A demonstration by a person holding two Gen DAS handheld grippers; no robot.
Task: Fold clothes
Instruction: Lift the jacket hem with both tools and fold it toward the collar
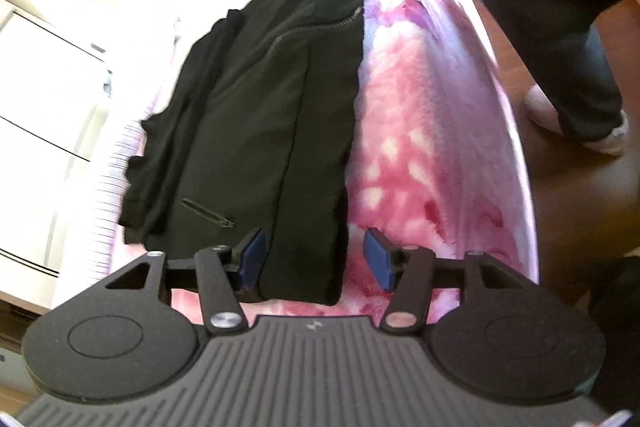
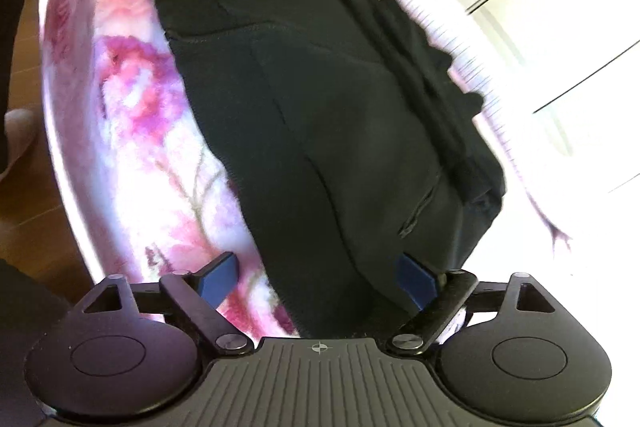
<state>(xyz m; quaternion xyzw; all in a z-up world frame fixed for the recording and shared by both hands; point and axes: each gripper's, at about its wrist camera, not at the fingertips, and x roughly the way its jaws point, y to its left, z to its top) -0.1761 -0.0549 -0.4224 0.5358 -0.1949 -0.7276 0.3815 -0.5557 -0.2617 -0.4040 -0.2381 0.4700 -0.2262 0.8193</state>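
The black jacket point(image 1: 256, 115) lies flat on a bed, on a fleecy pink blanket point(image 1: 416, 147) with a blotchy floral print. Its cloth is matte and finely textured, with stitched seams running its length, a metal zip crossing it on a slant, and a small zipped pocket slit near the hem. It is folded into a long, narrow shape, and its long axis runs away from each camera, from one hem end to the other. A rumpled sleeve or folded edge bunches along the side of the jacket farther from the blanket's bare stretch; which it is cannot be told.

The left gripper point(image 1: 316, 259) hovers at one end of the jacket, its blue-padded fingers point(image 1: 378, 259) moderately apart, straddling the jacket's corner without pressing it. The right gripper point(image 2: 316, 283) is at the other end, its fingers point(image 2: 414, 281) spread wide over the hem, also not clamping.

Beyond the jacket, pale cabinets point(image 2: 560, 27) are washed out by glare. Past the blanket's edge are a wooden floor and a person's legs point(image 1: 576, 67), cut off by the frame.
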